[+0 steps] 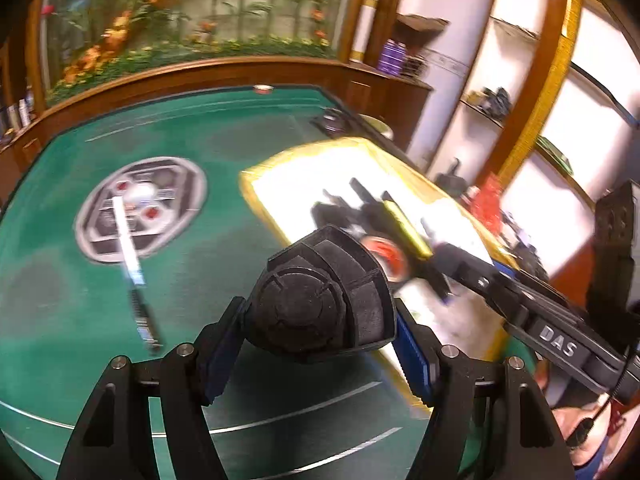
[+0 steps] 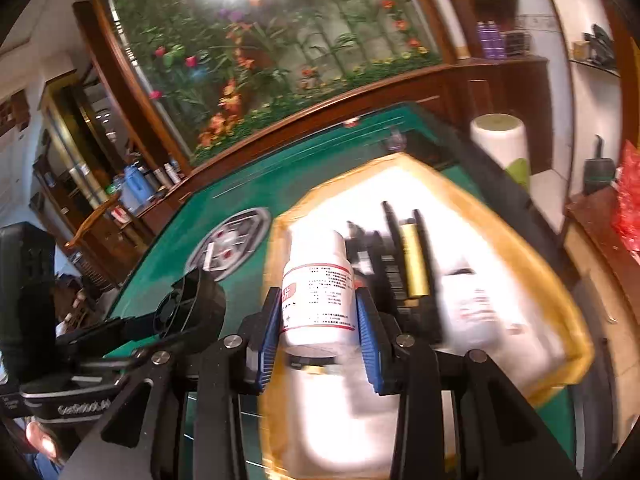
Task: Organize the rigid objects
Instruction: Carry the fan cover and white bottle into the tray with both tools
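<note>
With my left gripper clamped on the black fan and my right gripper on the white bottle, both just short of the yellow-rimmed tray, I judge carrying is underway; next, set each down clear of items ahead.

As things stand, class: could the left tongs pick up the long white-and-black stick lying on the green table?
Probably not yet: the left tongs are shut on a black domed object. The stick lies unobstructed on the green table.
</note>
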A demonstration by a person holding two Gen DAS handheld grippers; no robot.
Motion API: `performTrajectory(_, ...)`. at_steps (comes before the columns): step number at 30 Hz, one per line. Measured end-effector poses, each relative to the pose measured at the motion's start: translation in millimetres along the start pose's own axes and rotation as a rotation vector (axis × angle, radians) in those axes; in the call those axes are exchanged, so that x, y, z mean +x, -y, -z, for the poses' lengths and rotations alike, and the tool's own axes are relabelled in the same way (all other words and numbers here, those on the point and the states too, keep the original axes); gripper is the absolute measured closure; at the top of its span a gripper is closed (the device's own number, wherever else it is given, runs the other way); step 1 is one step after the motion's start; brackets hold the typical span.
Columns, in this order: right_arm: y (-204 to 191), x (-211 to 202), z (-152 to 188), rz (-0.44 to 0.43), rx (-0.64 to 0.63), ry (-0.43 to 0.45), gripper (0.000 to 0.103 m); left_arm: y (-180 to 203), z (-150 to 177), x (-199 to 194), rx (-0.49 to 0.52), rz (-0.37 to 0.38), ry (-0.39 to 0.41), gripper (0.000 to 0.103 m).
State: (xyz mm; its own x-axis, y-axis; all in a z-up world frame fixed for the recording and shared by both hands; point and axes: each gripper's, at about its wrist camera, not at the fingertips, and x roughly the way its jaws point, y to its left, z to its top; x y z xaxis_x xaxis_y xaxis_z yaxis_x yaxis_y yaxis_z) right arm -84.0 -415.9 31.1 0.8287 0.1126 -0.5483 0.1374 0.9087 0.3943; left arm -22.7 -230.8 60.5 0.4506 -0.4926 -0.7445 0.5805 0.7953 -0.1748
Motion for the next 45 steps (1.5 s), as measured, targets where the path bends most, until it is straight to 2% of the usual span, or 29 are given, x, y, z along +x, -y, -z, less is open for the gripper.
performTrajectory(5, 18, -9, 5, 0.051, 0.007, -0.011, 0.069, 39, 8, 14, 0.057, 0.061, -0.044, 0.030)
performTrajectory(9, 37, -8, 10, 0.094, 0.041, -0.034, 0.069, 56, 13, 28, 0.079, 0.069, -0.074, 0.030)
performTrajectory(10, 40, -9, 11, 0.095, 0.045, -0.036, 0.069, 61, 15, 27, 0.100, 0.046, -0.053, 0.030)
performTrajectory(12, 43, -9, 11, 0.101, 0.043, -0.039, 0.068, 67, 17, 27, 0.126, 0.045, -0.047, 0.030)
performTrajectory(17, 44, -10, 9, 0.114, 0.033, -0.046, 0.068, 74, 20, 32, 0.137, 0.068, -0.058, 0.030)
performTrajectory(32, 35, 1, 8, 0.204, -0.048, -0.121, 0.068, 82, 26, 36, 0.176, 0.057, -0.055, 0.030)
performTrajectory(45, 36, 2, 10, 0.214, -0.042, -0.123, 0.068, 84, 26, 37, 0.185, 0.052, -0.055, 0.030)
